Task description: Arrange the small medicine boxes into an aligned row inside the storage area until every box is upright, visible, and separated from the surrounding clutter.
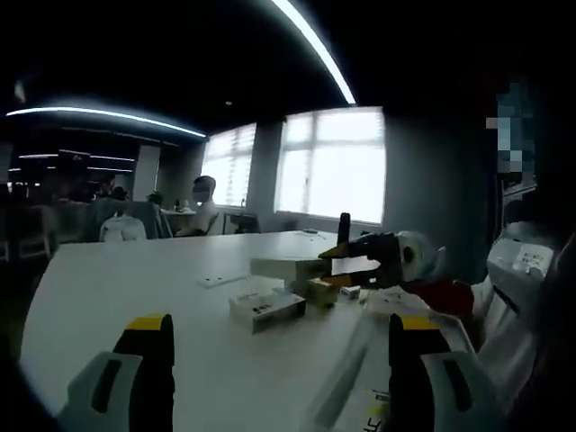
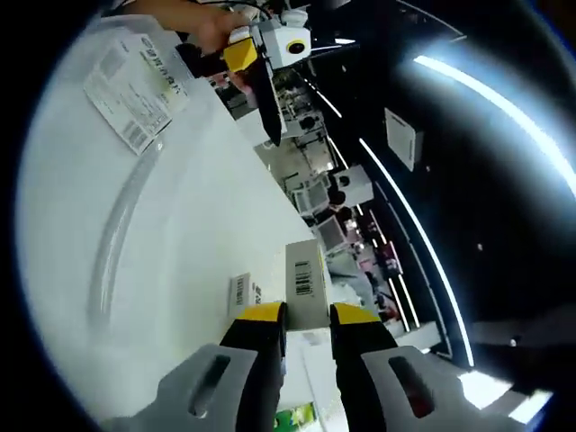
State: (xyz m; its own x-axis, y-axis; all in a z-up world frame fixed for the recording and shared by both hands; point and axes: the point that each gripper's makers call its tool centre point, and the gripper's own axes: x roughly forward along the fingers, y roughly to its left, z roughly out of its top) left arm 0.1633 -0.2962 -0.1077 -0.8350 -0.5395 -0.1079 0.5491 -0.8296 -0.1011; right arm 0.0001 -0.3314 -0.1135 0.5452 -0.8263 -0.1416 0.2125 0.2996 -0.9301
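Right gripper (image 2: 306, 317): fingers clamped on an upright medicine box (image 2: 306, 274), lifted off the tabletop (image 2: 180, 207); a shallow grip may let it twist.
Left gripper (image 1: 279, 337): fingers apart, nothing held.
Box cluster (image 1: 283, 292): beyond the left gripper, loosely grouped; a nudge could topple them.

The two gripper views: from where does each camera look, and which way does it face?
Left gripper view: rides on the left gripper, faces across the white table toward windows; its jaws stand apart; the right gripper reaches the medicine boxes.
Right gripper view: rides on the right gripper, rolled, looking along the table; its jaws clamp a white box; a hand holds the left gripper.
Shared: table, boxes, each other's gripper.
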